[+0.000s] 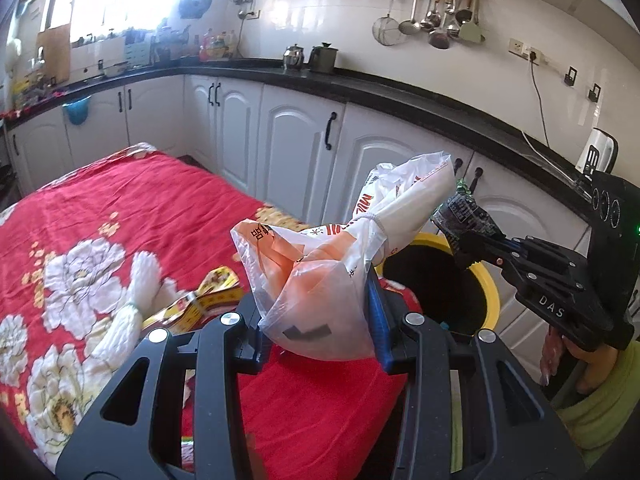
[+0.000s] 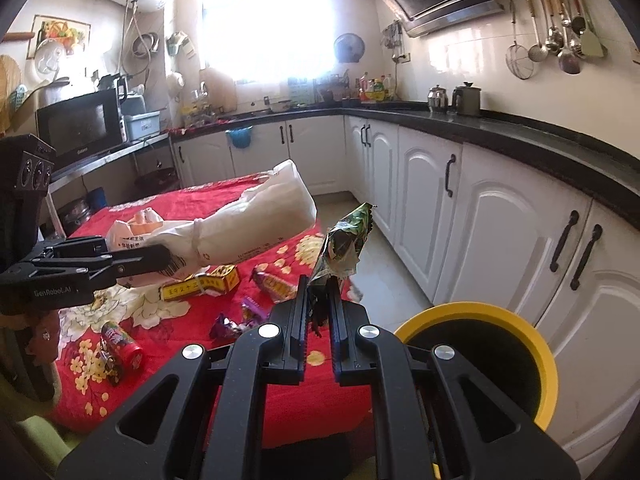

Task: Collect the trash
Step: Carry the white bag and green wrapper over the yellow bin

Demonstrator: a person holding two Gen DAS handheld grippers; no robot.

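A kitchen scene, seen from two hand-held grippers working over a surface draped in a red floral cloth (image 1: 120,208)

The left gripper (image 1: 316,312) is pinching a knotted plastic bag (image 1: 332,264) between its jaws. The jaws are gripping the bag's lower bulge, and its long tied neck is sticking up and away from them, clear of the cloth. It is probably being held high so it can swing over the bin (image 1: 486,280), which is standing just beyond the jaws to the right, off the edge of the surface.

The right gripper (image 2: 318,308) is holding a crumpled green wrapper (image 2: 346,240) with its jaws pressed nearly together on the wrapper's bottom end; the rest is poking up past the fingertips. The yellow-rimmed bin (image 2: 476,312) is sitting low and just to the right of these jaws, mouth open, so the wrapper looks close to being dropped in.

More trash is lying on the cloth to the left of the right jaws: a yellow box (image 2: 204,282), a red can (image 2: 122,346) on its side, and several small purple wrappers (image 2: 240,316). All of these are waiting to be collected
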